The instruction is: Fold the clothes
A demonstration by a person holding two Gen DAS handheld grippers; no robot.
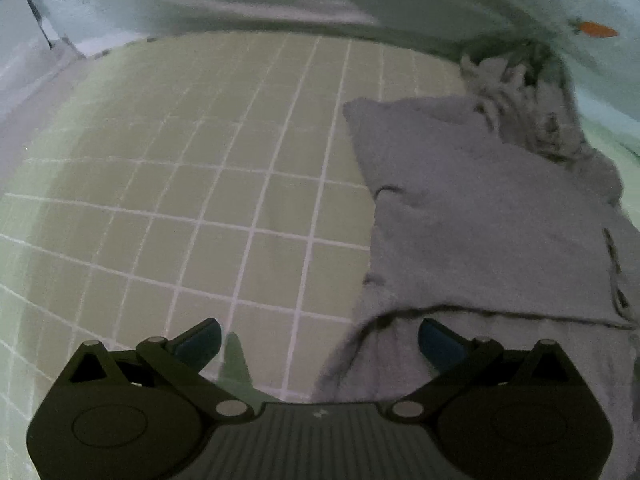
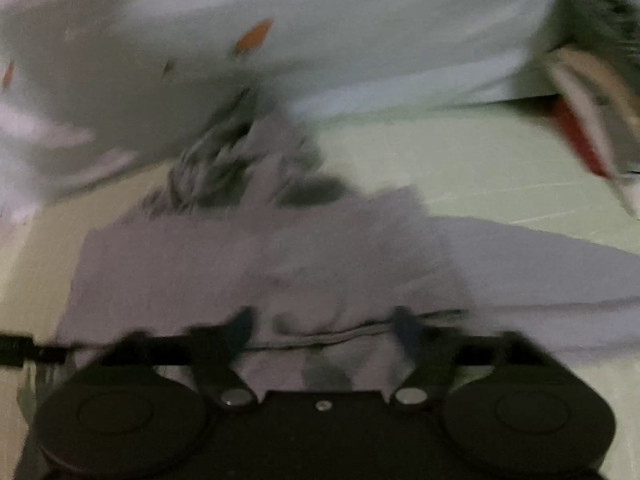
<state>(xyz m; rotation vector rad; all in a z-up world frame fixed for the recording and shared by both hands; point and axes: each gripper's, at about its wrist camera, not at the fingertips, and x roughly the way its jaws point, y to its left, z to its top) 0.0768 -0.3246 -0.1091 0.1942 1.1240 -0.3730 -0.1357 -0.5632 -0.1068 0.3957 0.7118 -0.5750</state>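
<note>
A grey garment lies partly folded on the green gridded mat, filling the right side of the left wrist view. My left gripper hovers open over the garment's left edge, nothing between its blue-padded fingers. In the blurred right wrist view the same grey garment spreads below my right gripper, whose jaws stand wide apart above the cloth without pinching it. A crumpled striped grey cloth lies at the garment's far end, also seen as the striped cloth in the left wrist view.
Pale bedding with orange marks rises behind the mat; one orange mark shows at upper right in the left wrist view. A red and white object sits at the right edge. Bare mat extends to the right.
</note>
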